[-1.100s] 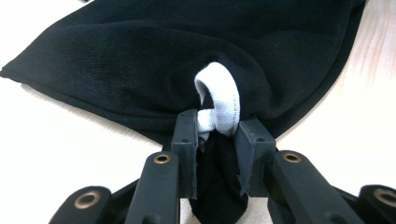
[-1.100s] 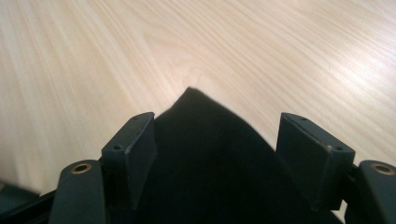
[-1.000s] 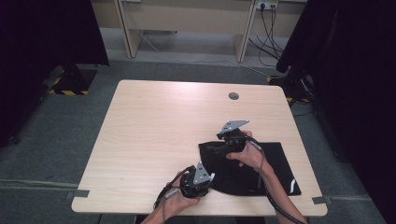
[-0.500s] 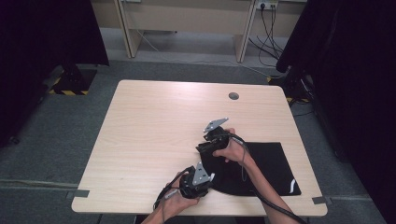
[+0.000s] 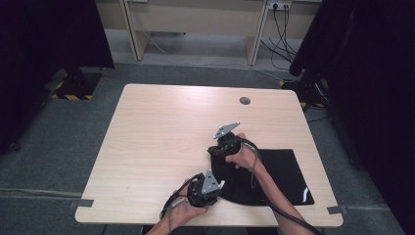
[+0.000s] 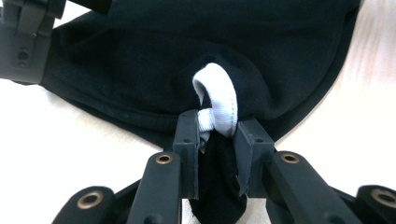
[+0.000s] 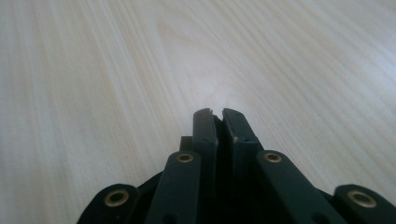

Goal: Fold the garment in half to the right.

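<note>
Black garment (image 5: 274, 171): right tongs (image 5: 213, 151) shifted left, just closed on edge.

Black left gripper (image 5: 214, 188), right gripper (image 5: 215, 151): brass rivets, grey plates, black cables.

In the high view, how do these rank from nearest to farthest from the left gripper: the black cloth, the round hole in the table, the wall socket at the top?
From the left gripper:
1. Black cloth, right beside it at the table's near edge, pinched in its fingers.
2. Round hole, across the table near the far edge.
3. Wall socket, beyond the table at the top right.
</note>
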`<act>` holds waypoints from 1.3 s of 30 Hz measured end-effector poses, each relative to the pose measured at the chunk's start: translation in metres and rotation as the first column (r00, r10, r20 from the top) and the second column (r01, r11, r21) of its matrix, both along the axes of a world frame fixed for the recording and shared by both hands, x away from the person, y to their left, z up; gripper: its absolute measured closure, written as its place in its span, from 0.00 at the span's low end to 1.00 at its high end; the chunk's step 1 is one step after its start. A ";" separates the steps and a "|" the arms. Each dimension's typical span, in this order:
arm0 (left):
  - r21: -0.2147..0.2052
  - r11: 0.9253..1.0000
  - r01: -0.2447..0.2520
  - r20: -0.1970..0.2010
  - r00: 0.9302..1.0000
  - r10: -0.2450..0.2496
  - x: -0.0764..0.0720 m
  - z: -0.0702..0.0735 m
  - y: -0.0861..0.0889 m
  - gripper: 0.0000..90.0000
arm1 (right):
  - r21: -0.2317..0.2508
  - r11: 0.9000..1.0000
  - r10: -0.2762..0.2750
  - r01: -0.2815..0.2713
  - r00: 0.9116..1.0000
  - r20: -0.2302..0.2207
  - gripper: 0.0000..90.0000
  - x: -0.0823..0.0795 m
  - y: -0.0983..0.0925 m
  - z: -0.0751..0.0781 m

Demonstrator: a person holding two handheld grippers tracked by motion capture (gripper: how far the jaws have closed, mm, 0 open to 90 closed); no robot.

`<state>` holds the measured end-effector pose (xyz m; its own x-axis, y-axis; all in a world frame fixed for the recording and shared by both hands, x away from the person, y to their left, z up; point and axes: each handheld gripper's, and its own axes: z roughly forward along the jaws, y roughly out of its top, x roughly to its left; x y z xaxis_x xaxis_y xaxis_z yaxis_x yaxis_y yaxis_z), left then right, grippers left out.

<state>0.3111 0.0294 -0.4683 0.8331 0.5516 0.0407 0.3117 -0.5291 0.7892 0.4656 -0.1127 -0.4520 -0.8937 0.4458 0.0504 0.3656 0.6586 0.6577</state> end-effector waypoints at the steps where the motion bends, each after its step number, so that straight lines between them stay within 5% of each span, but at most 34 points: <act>1: 0.000 1.000 0.003 0.009 1.000 -0.003 0.000 0.004 0.002 0.81 | 0.030 1.000 0.003 -0.004 1.000 0.015 0.95 -0.001 -0.001 0.008; 6: -0.006 1.000 0.006 0.055 0.998 -0.006 0.000 0.032 0.019 0.81 | 0.110 0.994 0.003 -0.008 0.999 0.041 0.95 -0.002 -0.003 0.029; 15: -0.055 0.998 0.033 0.060 0.998 -0.029 -0.001 0.073 0.027 0.82 | 0.208 0.978 0.006 -0.030 0.993 0.115 0.96 -0.009 -0.009 0.065; 28: -0.038 0.991 0.131 0.118 0.985 -0.126 0.015 0.106 -0.038 0.82 | 0.273 0.960 -0.106 0.061 0.982 0.156 0.96 -0.015 -0.081 0.086; 39: -0.002 0.982 0.188 0.073 0.980 -0.187 0.025 0.090 -0.093 0.82 | 0.275 0.950 -0.191 0.149 0.973 0.131 0.95 -0.018 -0.134 0.068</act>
